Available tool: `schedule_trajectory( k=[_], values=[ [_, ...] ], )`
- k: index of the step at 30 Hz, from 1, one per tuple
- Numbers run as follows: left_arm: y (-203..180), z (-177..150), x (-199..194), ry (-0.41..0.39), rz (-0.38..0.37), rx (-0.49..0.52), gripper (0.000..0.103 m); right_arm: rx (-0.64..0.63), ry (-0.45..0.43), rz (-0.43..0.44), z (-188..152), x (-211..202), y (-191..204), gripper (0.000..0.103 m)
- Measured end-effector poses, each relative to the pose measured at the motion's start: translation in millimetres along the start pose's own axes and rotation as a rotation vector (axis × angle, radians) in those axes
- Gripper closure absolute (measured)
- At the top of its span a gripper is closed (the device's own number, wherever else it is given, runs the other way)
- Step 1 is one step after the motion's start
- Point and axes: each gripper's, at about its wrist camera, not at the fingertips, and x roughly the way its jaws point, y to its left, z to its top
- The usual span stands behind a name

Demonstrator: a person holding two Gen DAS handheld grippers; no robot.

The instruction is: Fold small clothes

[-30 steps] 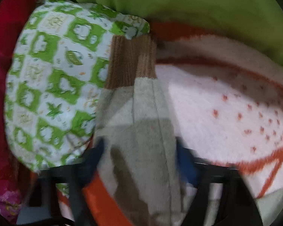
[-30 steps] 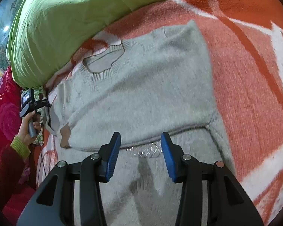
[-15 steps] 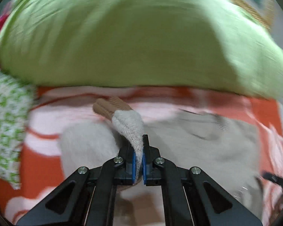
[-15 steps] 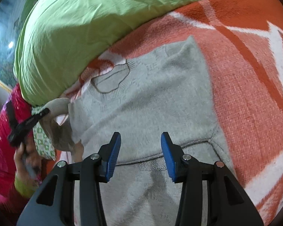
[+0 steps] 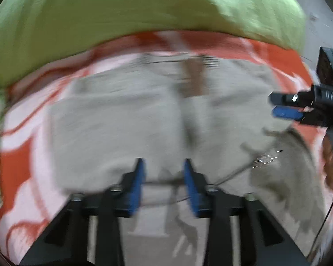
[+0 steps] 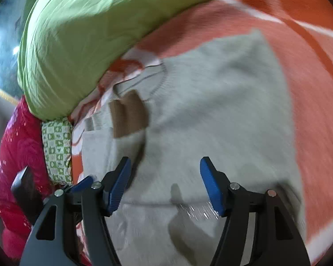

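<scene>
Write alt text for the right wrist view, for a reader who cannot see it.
A grey knit sweater lies flat on an orange and white blanket, one sleeve folded across its chest so the brown cuff rests just below the neckline. The right tongs hover open above its lower part; a green duvet is bunched behind.

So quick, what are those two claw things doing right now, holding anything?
Left gripper: open, holding nothing, over the grey sweater.
Right gripper: open wide, holding nothing.

Motion blur smears the grey sweater; its lower hem is cut off by the frame edge.
</scene>
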Motion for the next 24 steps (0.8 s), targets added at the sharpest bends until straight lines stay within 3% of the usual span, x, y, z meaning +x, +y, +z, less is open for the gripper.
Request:
schedule_trajectory(
  k=[5, 8, 10, 13, 16, 18, 19, 22, 24],
  values=[
    [82.2, -30.6, 20.3, 0.098, 0.254, -0.124, 0.055, -0.046, 0.044, 0.013, 30.1, 49.2, 25.3, 0.038],
    [107.6, -42.5, 35.6, 0.135, 0.386, -0.139, 0.053, -0.031, 0.069, 0.028, 35.4, 67.3, 40.1, 0.038],
    [118.4, -43.6, 41.6, 0.144, 0.390, -0.182, 0.051, -0.051, 0.063, 0.021, 31.3, 72.6, 55.3, 0.038],
    [125.1, -42.0, 43.7, 0.141, 0.401, -0.221, 0.053, -0.101, 0.052, -0.075, 23.6, 82.1, 79.1, 0.036],
    [131.1, -36.3, 51.8, 0.148, 0.383, -0.278, 0.053, -0.139, 0.059, -0.280, 18.4, 100.6, 93.0, 0.035],
    [136.4, -31.8, 54.7, 0.143, 0.361, -0.309, 0.054, -0.097, 0.052, -0.276, 19.4, 104.2, 84.7, 0.060],
    [138.2, -30.4, 52.9, 0.133, 0.350, -0.321, 0.054, -0.064, 0.060, -0.262, 20.9, 102.6, 78.9, 0.094],
    [142.0, -23.6, 57.8, 0.128, 0.353, -0.326, 0.055, -0.024, -0.009, -0.152, 27.5, 65.7, 75.6, 0.093],
    [142.1, -21.3, 60.1, 0.133, 0.357, -0.338, 0.063, -0.083, -0.119, -0.049, 30.1, 16.4, 85.7, 0.094]
  ],
)
